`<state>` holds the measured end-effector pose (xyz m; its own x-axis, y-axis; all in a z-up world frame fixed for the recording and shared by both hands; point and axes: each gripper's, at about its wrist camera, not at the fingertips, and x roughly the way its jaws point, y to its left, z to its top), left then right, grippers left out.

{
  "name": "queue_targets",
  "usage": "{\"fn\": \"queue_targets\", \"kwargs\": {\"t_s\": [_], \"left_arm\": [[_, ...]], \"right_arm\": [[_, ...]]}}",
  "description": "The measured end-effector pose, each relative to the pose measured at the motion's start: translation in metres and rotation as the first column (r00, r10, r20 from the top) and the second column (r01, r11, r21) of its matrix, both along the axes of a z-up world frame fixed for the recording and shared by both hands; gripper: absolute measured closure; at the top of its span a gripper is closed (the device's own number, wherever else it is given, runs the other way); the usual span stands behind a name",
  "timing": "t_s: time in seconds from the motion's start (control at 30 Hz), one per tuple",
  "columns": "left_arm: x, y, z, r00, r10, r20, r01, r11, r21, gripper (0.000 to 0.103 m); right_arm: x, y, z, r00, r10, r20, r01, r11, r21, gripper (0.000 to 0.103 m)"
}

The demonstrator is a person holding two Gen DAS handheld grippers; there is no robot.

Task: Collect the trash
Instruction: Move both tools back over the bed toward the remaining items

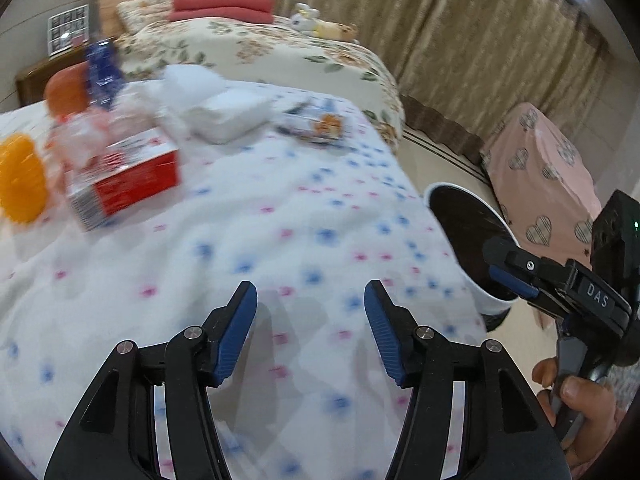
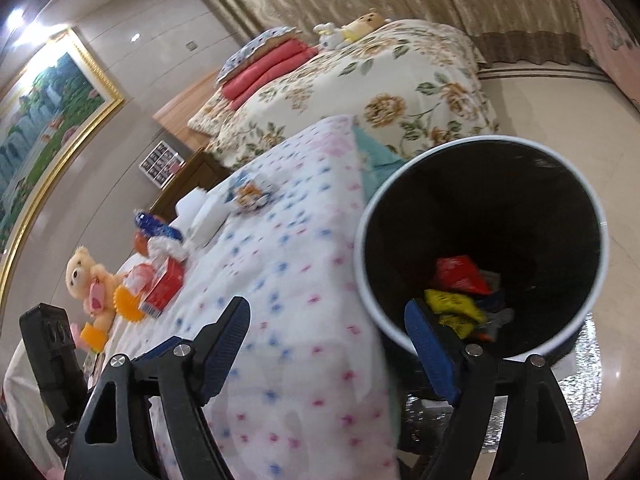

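My left gripper (image 1: 311, 286) is open over a white blanket (image 1: 280, 220) with pink and blue flowers, nothing between its fingers. On the blanket, far left, lie a red and white box (image 1: 128, 176), a white tissue pack (image 1: 228, 116), a blue wrapper (image 1: 102, 68) and a blue and orange snack wrapper (image 1: 316, 122). A white bin (image 2: 361, 248) with a black inside stands beside the bed. It holds a red wrapper (image 2: 460, 274) and a yellow wrapper (image 2: 452, 308). My right gripper (image 2: 326, 306) is open and empty, straddling the bed's edge and the bin's rim.
A teddy bear (image 2: 86, 276) and orange plastic toys (image 1: 18, 180) sit near the box. Behind is a second bed (image 1: 280, 52) with a floral cover, folded red blankets (image 1: 224, 6) and plush toys. A pink heart-patterned cover (image 1: 540, 168) stands on the floor beyond the bin, before curtains.
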<state>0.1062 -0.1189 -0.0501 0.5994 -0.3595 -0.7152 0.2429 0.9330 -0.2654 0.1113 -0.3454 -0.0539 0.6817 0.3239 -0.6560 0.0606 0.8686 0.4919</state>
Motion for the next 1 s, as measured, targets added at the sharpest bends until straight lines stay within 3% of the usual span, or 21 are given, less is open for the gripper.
{"fn": "queue_targets", "kwargs": {"t_s": [0.43, 0.77, 1.0], "left_arm": [[-0.002, 0.063, -0.005, 0.994, 0.107, -0.004, -0.107, 0.994, 0.006, 0.046], [0.020, 0.106, -0.003, 0.990, 0.140, -0.012, -0.140, 0.990, 0.027, 0.029], [0.050, 0.120, 0.004, 0.991, 0.129, 0.022, -0.131, 0.986, 0.102, 0.022]], "right_arm": [[0.015, 0.050, 0.000, 0.995, 0.098, -0.002, -0.098, 0.995, -0.010, 0.021], [0.040, 0.065, 0.002, 0.992, 0.125, 0.003, -0.125, 0.991, -0.039, 0.021], [0.072, 0.071, 0.004, 0.988, 0.152, 0.017, -0.150, 0.986, -0.075, 0.021]]}}
